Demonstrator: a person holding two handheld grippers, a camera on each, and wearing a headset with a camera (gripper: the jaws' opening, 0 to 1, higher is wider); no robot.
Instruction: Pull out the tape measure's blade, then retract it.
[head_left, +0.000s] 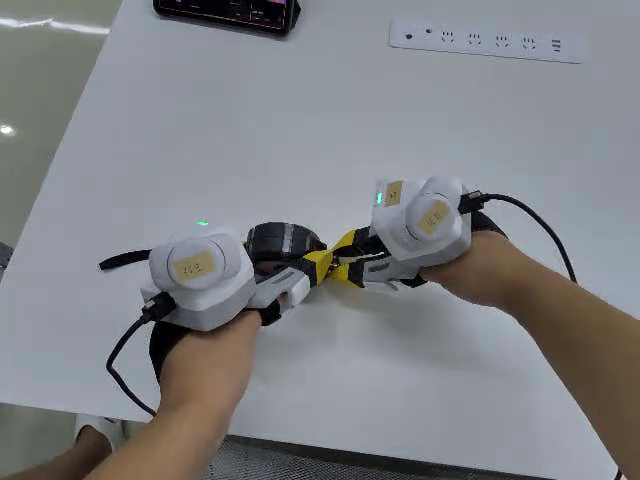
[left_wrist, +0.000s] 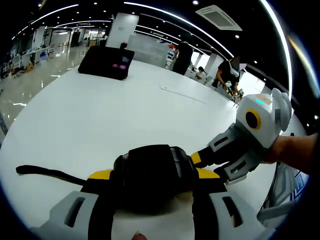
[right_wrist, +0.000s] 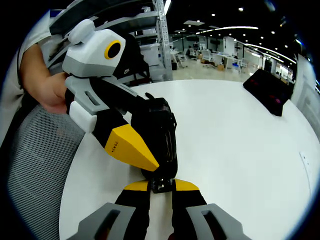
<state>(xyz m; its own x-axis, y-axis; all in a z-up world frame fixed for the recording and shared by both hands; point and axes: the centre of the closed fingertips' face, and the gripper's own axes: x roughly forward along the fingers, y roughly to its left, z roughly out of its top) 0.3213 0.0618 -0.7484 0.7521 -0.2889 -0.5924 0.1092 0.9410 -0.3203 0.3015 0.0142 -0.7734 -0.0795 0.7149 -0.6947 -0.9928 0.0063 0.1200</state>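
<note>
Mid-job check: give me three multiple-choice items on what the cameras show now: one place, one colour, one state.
1. Where is the tape measure? A in a drawer; B between the left gripper's jaws; C on the floor.
2. Jaw tip colour? A yellow; B red; C green.
3. The right gripper is: A wide open; B shut on the blade's tip; C lying unheld.

Answers: B, its jaws flank the black case in the left gripper view; A, yellow tips show on both grippers; B, the right gripper view shows its jaws pinched on the tip.
</note>
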